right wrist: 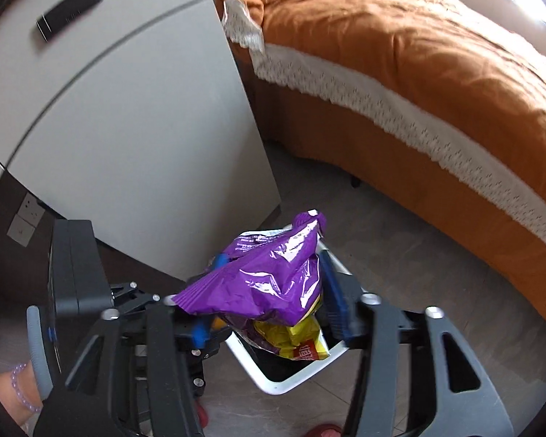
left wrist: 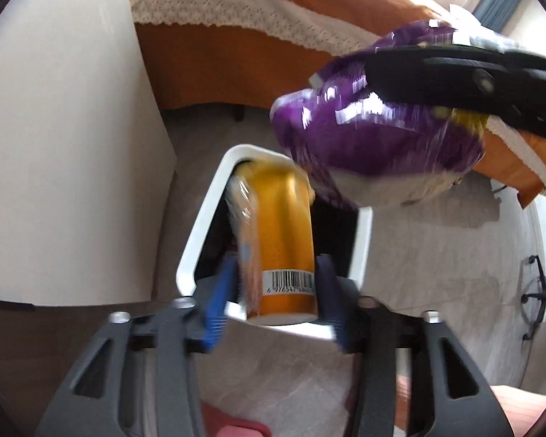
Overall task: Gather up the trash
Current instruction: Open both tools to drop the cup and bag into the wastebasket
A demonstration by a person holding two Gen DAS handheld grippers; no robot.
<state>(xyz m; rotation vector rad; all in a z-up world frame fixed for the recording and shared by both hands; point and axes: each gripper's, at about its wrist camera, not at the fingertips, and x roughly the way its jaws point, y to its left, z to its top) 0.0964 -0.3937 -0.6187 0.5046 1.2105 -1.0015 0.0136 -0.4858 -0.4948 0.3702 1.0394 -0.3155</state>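
The grey tiled floor carries a white plastic waste bin with a rectangular rim and dark inside, standing just beside a tall white cabinet panel that also rests on the floor. Near the bin stands a bed draped in an orange cover with a white lace border; one dark bed leg touches the tiles.
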